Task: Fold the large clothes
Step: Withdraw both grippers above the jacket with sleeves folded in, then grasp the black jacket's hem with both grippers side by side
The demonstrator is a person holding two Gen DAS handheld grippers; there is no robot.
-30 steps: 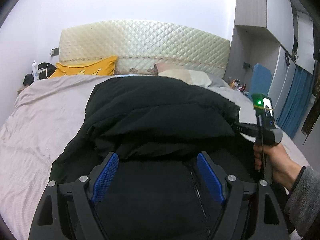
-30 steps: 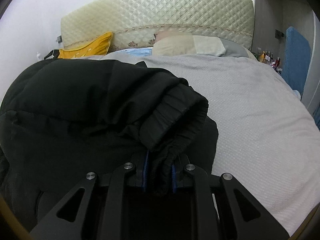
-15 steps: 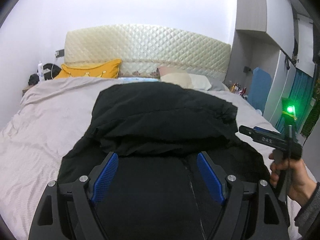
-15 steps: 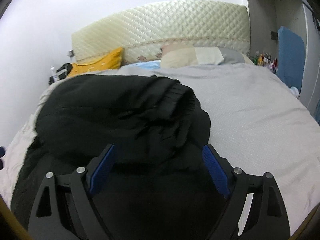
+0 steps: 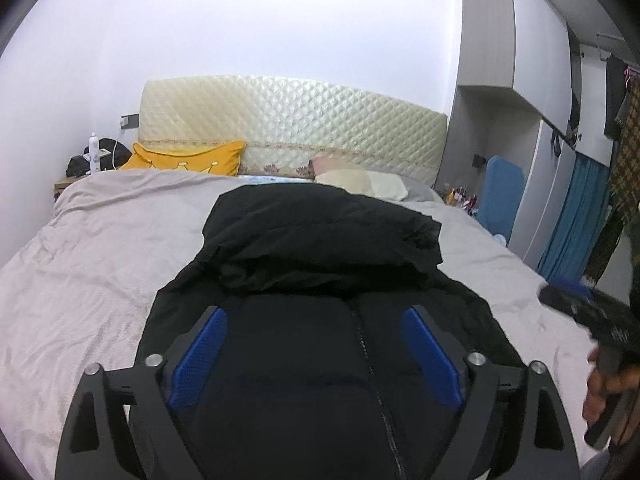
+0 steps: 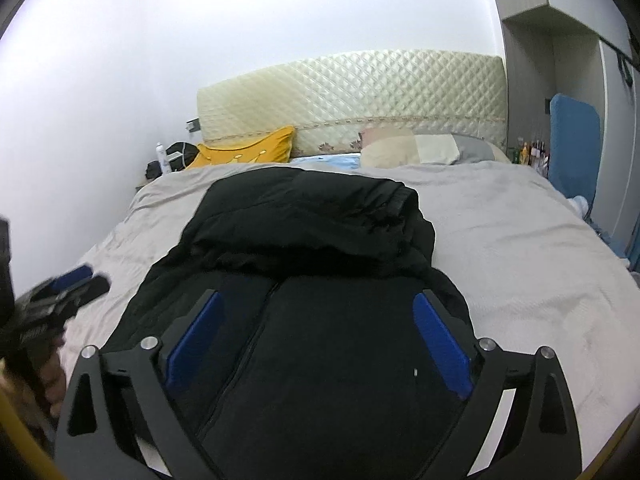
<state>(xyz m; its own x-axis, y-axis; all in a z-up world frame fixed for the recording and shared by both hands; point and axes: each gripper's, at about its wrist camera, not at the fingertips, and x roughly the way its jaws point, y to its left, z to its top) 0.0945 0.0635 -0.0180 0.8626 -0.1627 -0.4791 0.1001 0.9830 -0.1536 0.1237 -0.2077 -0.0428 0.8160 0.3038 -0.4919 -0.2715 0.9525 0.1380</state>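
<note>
A large black zip-up jacket [image 5: 320,248] lies on the grey bed [image 5: 100,248], its sleeves folded across the upper part; it also shows in the right wrist view [image 6: 312,232]. My left gripper [image 5: 316,344] is open and empty, held above the jacket's lower front by the zip. My right gripper [image 6: 316,336] is open and empty, also above the lower front. The right gripper shows at the right edge of the left wrist view [image 5: 592,312], off the jacket. The left gripper shows blurred at the left edge of the right wrist view [image 6: 60,292].
A quilted cream headboard [image 5: 288,128], a yellow pillow [image 5: 188,160] and beige pillows [image 5: 360,180] are at the bed's far end. A nightstand with a bottle [image 5: 94,152] is far left. A wardrobe [image 5: 540,120] and a blue curtain [image 5: 576,220] stand to the right.
My right gripper opened and let go of the jacket's sleeve cuff, which now rests folded on the jacket. Both grippers have drawn back and up from the jacket.
</note>
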